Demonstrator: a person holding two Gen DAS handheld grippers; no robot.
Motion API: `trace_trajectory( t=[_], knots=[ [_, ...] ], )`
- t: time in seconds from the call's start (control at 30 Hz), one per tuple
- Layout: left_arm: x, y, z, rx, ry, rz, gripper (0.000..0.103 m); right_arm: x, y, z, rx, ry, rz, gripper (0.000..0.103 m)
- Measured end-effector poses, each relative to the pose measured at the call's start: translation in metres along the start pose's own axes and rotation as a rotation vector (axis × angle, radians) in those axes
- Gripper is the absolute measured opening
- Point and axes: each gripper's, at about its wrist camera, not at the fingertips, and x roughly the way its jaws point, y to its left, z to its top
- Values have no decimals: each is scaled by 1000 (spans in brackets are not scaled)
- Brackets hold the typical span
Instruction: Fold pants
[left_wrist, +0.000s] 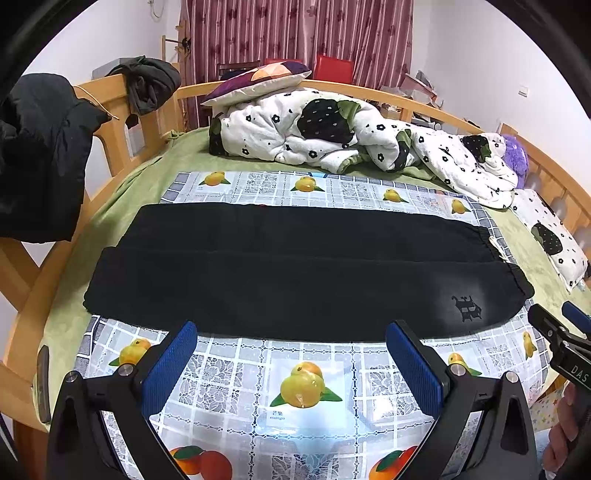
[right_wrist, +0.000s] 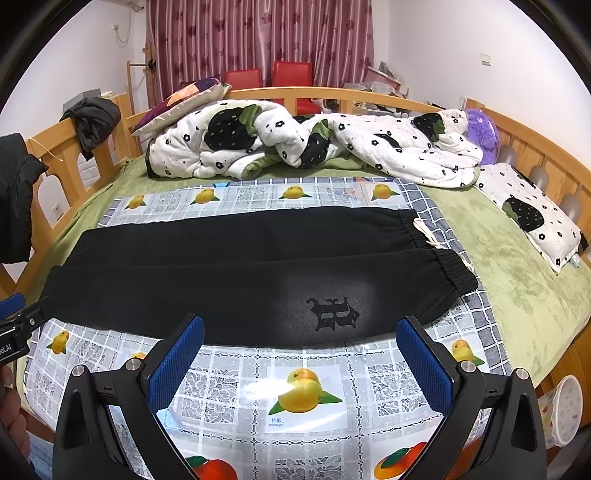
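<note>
Left wrist fisheye looks across a wooden-railed bed spread with a green sheet, a rumpled white quilt heaped at the far side and a fruit-print plastic cloth laid over the near part. On that cloth lie the black pants, flat and already doubled leg over leg, their long axis running crosswise to both cameras: the elastic waistband with its white drawstring at the right end, the cuffs at the left end. A printed emblem marks the upper leg near the waist. The pants sit straight ahead of both tools, their near edge just beyond the fingertips, so neither touches the cloth of the garment yet. The left hand-held gripper hangs before the middle-to-cuff stretch with its blue pads spread wide and nothing between them; the right hand-held gripper faces the emblem and waist end, likewise spread wide and empty. Judging from this layout, the left is nearer the cuffs and the right nearer the waistband, which suits bringing one end lengthwise over the other.
</note>
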Motion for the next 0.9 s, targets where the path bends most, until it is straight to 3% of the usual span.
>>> trace_trajectory(
  t=[0.9],
  knots=[
    [4, -3, 0, 34, 12, 19, 103, 1, -9, -2, 37, 6, 9, 102]
  ],
)
